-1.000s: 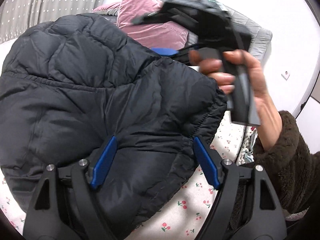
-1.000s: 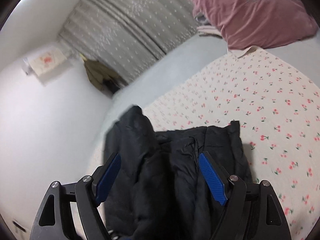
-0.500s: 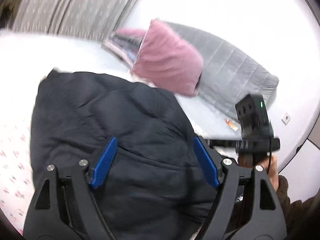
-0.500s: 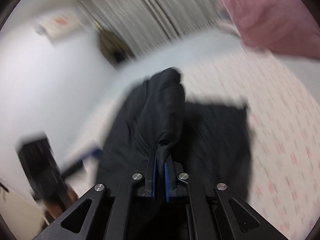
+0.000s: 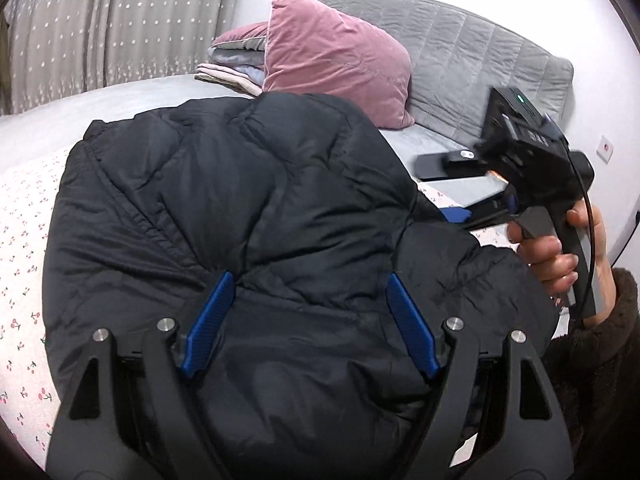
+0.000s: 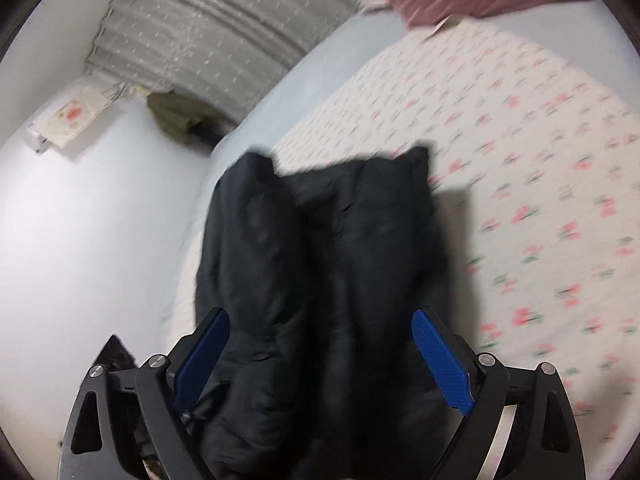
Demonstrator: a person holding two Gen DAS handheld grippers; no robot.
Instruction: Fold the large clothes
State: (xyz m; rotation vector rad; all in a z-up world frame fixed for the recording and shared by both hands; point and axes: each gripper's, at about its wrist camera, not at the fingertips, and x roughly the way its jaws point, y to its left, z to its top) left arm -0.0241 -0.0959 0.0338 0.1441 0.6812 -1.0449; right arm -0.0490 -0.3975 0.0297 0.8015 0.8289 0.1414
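Now we see the black puffer jacket (image 5: 248, 208) lying in a thick bundle on the bed, on the sheet with small cherries (image 5: 20, 264). It seems doubled over, and its quilted surface bulges up in the left wrist view. In the right wrist view the same jacket (image 6: 320, 280) shows two long padded lobes side by side, reaching away from us toward the far part of the sheet (image 6: 540, 200).

Our left gripper (image 5: 310, 322) hangs over the near part of the jacket with its jaws standing apart. The blue pads (image 5: 206, 324) are on both sides of a padded fold, but we cannot tell if they touch the fabric; they do not pinch it.

Our right gripper (image 6: 322, 364) is opening at this moment. Jacket fabric lies between its jaws, yet the blue pads (image 6: 438, 356) stand clear of it, so the cloth is released. From the left wrist view we also see this right gripper (image 5: 456, 214) at the right edge of the jacket, held by a hand (image 5: 560, 256) coming out of a dark fuzzy sleeve (image 5: 600, 360).

Behind the jacket a pink pillow (image 5: 336, 56) leans on a grey quilted headboard (image 5: 480, 52), beside some folded bedding (image 5: 234, 60). A grey curtain with little stars (image 5: 100, 28) hangs further back.
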